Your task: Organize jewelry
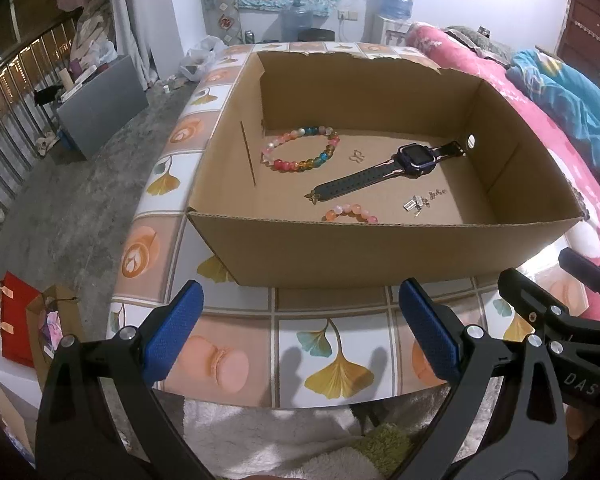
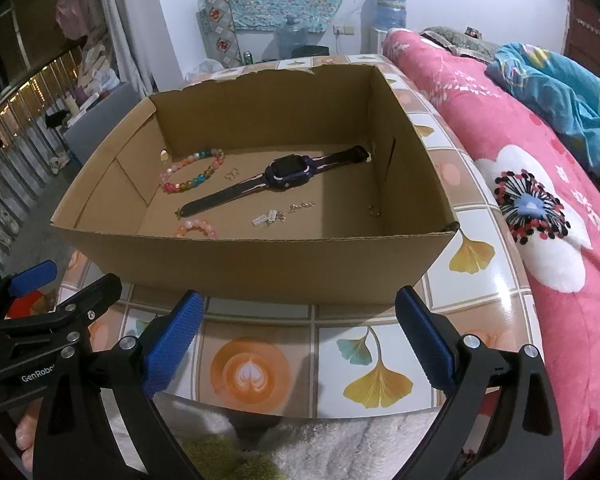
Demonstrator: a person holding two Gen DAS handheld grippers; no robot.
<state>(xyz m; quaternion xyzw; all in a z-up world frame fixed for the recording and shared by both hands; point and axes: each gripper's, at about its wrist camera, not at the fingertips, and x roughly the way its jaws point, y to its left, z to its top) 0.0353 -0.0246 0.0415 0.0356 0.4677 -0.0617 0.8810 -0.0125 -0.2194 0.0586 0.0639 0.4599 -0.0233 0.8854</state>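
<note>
An open cardboard box (image 1: 380, 252) (image 2: 240, 268) stands on a tiled table. Inside lie a multicoloured bead bracelet (image 1: 300, 149) (image 2: 192, 171), a dark smartwatch (image 1: 388, 170) (image 2: 276, 180), a pink bead bracelet (image 1: 352, 213) (image 2: 196, 229) half hidden by the front wall, a small butterfly earring (image 1: 356, 156) (image 2: 232, 175) and small silver charms (image 1: 420, 202) (image 2: 276, 216). My left gripper (image 1: 300, 332) hangs open in front of the box, empty. My right gripper (image 2: 300, 336) is likewise open and empty, beside the left one.
The table (image 1: 332, 356) (image 2: 340, 368) has a ginkgo and coffee patterned cover. A pink floral quilt (image 2: 540, 184) and blue blanket (image 1: 560, 92) lie to the right. Red and brown gift bags (image 1: 24, 320) stand on the floor at left. A small ring (image 2: 374, 211) rests by the box's right wall.
</note>
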